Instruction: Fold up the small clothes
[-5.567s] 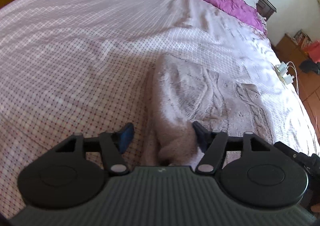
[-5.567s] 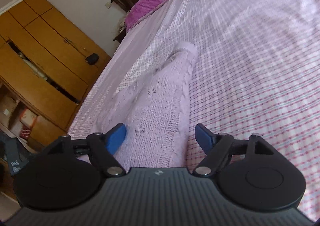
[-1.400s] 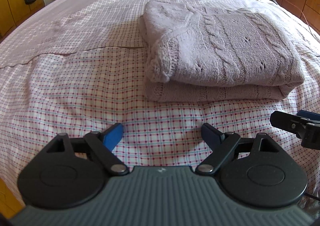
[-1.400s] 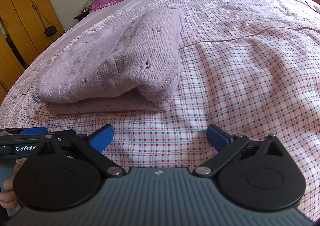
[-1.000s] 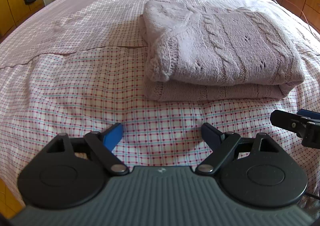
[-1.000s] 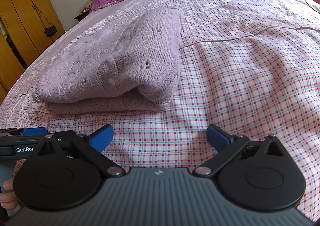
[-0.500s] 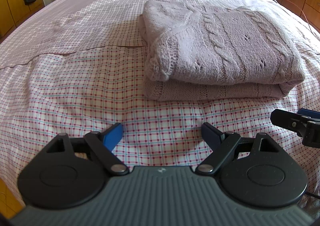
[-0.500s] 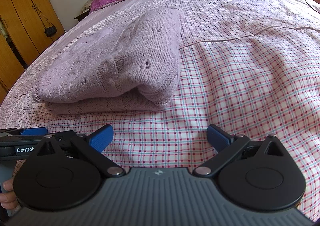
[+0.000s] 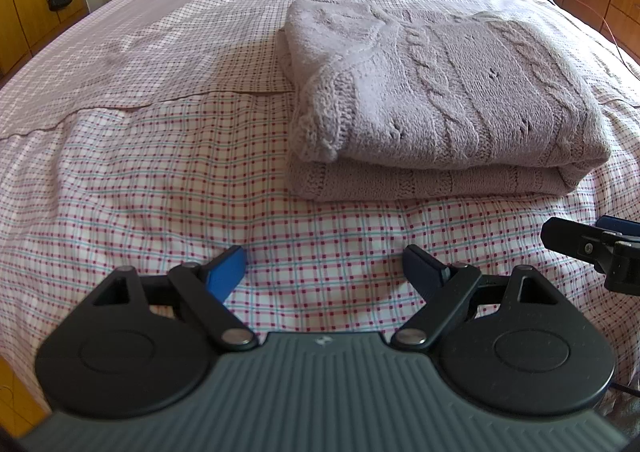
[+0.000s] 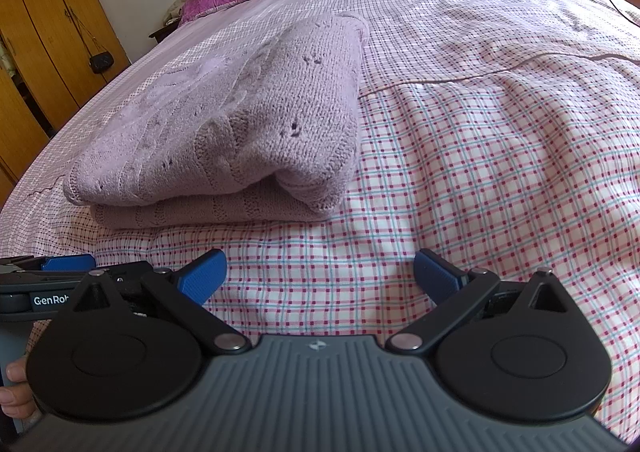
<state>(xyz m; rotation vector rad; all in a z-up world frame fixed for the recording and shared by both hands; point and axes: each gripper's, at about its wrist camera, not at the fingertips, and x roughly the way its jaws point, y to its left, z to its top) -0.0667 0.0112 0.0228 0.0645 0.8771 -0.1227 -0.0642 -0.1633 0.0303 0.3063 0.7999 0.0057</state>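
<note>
The left tongs (image 9: 324,264) hang wide open and empty over the checked bed (image 9: 140,172), short of the folded lilac knit sweater (image 9: 440,104), which lies ahead and slightly right. The sweater looks soft, thick and floppy, light enough to lift; any further fold would best start from its doubled near edge or corners. The right tongs (image 10: 320,272) likewise gape, holding nothing, the sweater ahead to their left.

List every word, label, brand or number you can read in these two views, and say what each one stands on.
"GenRob", cut off by the right gripper's body: white letters on the side of the left gripper, seen in the right wrist view.
A small pale emblem on each gripper's grey body: no letters to read.
Nothing else carries text.
</note>
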